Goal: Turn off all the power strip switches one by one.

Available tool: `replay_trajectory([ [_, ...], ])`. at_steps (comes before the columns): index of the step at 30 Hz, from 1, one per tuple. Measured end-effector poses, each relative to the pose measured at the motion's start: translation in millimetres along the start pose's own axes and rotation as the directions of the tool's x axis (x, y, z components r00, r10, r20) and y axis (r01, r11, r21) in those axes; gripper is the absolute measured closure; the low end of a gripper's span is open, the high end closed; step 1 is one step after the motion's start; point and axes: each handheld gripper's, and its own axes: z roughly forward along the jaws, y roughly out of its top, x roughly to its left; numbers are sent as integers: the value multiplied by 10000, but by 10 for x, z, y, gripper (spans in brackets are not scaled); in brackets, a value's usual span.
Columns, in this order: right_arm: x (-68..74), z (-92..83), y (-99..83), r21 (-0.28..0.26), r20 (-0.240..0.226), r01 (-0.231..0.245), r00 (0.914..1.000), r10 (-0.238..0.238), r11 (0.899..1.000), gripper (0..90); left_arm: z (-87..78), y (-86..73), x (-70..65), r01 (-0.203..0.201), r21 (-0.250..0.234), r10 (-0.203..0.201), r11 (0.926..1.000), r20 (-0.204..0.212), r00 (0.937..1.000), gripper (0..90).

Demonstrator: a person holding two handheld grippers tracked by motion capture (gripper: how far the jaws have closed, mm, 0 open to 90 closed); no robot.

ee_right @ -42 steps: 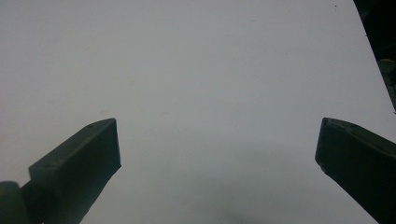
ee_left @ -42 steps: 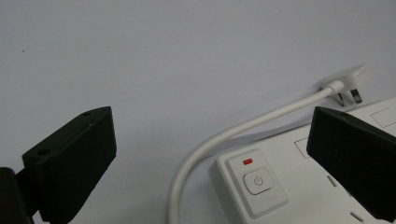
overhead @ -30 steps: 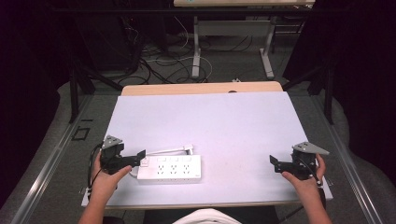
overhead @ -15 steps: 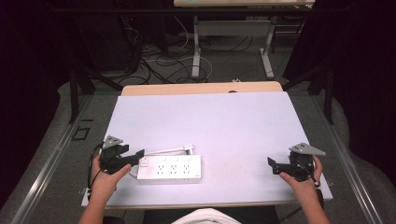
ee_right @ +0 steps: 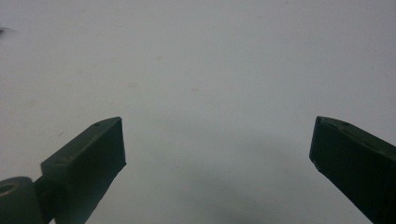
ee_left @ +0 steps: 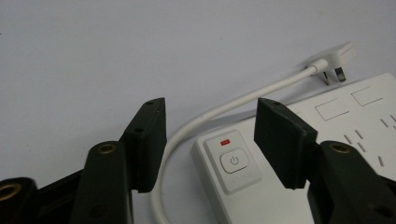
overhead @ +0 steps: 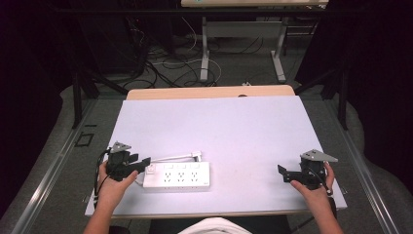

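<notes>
A white power strip (overhead: 178, 176) lies near the table's front left, its white cord (overhead: 170, 158) curving back to a plug (overhead: 197, 155). My left gripper (overhead: 144, 163) is open at the strip's left end. In the left gripper view its jaws stand apart above the strip's power button (ee_left: 234, 161) and red light (ee_left: 226, 141), with the cord (ee_left: 243, 100) and plug (ee_left: 337, 60) beyond. My right gripper (overhead: 282, 172) is open at the front right, over bare table; its jaws stand wide in the right gripper view (ee_right: 217, 144) with nothing between them.
The white table top (overhead: 219, 126) has a wooden strip along its far edge (overhead: 209, 92). Beyond it, on the floor, lie cables and desk legs (overhead: 204, 48). Dark frame bars stand at both sides.
The right gripper has shifted slightly forward and left. The left gripper and power strip stay where they were.
</notes>
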Motion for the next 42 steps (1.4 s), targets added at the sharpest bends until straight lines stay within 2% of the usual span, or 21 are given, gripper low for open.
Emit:
replay_trajectory([
  [4,2,3,-1,9,-60,-93,9999,93,10000,29,11,6,-21,-56,189,57,9998,-57,10000,538],
  [5,-2,5,-3,15,-42,-69,10000,69,10000,29,9,12,-21,-231,311,234,9992,-110,9997,565],
  [7,-6,7,-4,27,-36,-47,10000,47,10000,29,16,12,-45,-260,361,263,9990,-72,9996,608],
  [9,-2,26,-12,-199,70,-92,9999,94,9998,29,17,13,-48,-399,429,404,9983,-107,9991,654],
  [10,-12,-8,0,242,16,-12,10000,12,9997,29,14,13,-48,-485,493,490,9976,-95,9988,675],
  [11,-9,7,-6,56,18,-51,10000,51,10000,29,16,12,-53,-500,512,503,9974,-52,9987,704],
  [15,-7,20,-11,28,49,-19,10000,18,10000,29,29,5,-79,-561,635,562,9964,11,9984,810],
  [16,-7,21,-10,76,-38,-24,10000,24,10000,29,31,6,-75,-711,738,709,9947,50,9975,831],
  [18,-10,24,-12,103,-44,26,10000,-26,9999,29,45,2,-87,-767,850,763,9934,76,9971,864],
  [19,-9,24,-13,115,-33,12,10000,-12,9999,29,52,-2,-103,-667,938,660,9934,101,9978,873],
  [20,-8,26,-14,119,-61,-2,10000,3,9999,29,60,-1,-97,-875,951,869,9916,104,9962,882],
  [21,-9,28,-15,117,-65,4,10000,-4,9999,29,70,-7,-113,-749,998,733,9922,193,9971,892],
  [22,-10,29,-16,126,-57,-1,10000,2,9999,29,79,-5,-115,-877,1008,862,9910,191,9961,894],
  [25,-10,34,-17,134,9,-4,10000,4,9999,29,101,-9,-135,-891,1056,878,9904,173,9960,897],
  [29,-11,29,-18,203,14,-23,10000,23,9998,29,112,-9,-129,-999,1396,977,9851,226,9950,898],
  [34,-21,37,-21,154,-33,41,10000,-40,9999,29,152,-26,-140,-836,1418,820,9864,171,9965,898],
  [35,-22,38,-22,155,-34,43,10000,-42,9999,29,155,-23,-131,-991,1429,978,9848,160,9951,898],
  [38,-21,40,-24,174,-30,22,10000,-22,9998,29,171,-32,-139,-907,1461,887,9851,200,9959,898],
  [39,-22,40,-24,175,-33,20,10000,-19,9998,29,171,-29,-140,-917,1622,888,9825,249,9957,898],
  [40,-21,40,-24,181,-28,4,10000,-3,9998,29,188,-41,-152,-843,1518,825,9848,181,9964,898],
  [42,-21,40,-24,178,-18,10,10000,-10,9998,29,183,-32,-148,-891,1627,867,9826,221,9960,898],
])
